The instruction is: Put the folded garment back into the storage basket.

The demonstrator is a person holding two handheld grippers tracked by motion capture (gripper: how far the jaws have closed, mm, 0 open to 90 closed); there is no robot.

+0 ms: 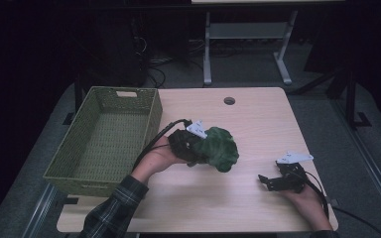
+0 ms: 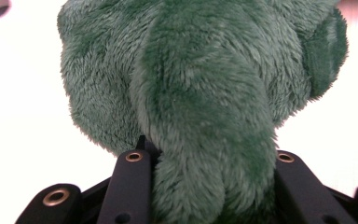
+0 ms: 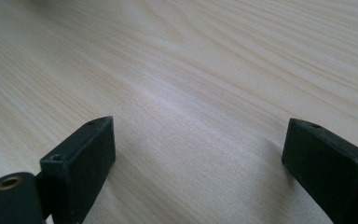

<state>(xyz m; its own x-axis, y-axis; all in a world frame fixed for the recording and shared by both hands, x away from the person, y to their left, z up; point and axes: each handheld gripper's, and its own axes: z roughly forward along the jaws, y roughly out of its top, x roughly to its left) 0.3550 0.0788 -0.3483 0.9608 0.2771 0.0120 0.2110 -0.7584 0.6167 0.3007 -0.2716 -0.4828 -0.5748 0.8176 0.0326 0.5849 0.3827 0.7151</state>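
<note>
A green plush toy (image 1: 220, 148) hangs a little above the middle of the wooden table (image 1: 258, 119), held by my left gripper (image 1: 198, 148), whose jaws are shut on it. In the left gripper view the furry toy (image 2: 200, 93) bulges out between the two black jaws, which squeeze its lower part. My right gripper (image 1: 267, 181) rests low at the table's front right, its jaws open and pointing left. In the right gripper view the jaws of the right gripper (image 3: 196, 158) stand wide apart over bare wood with nothing between them.
A green woven basket (image 1: 106, 136) with nothing in it stands at the table's left edge. A round cable hole (image 1: 229, 100) sits near the table's far edge. Beyond the table are the legs of another desk (image 1: 243, 44) and cables on the floor.
</note>
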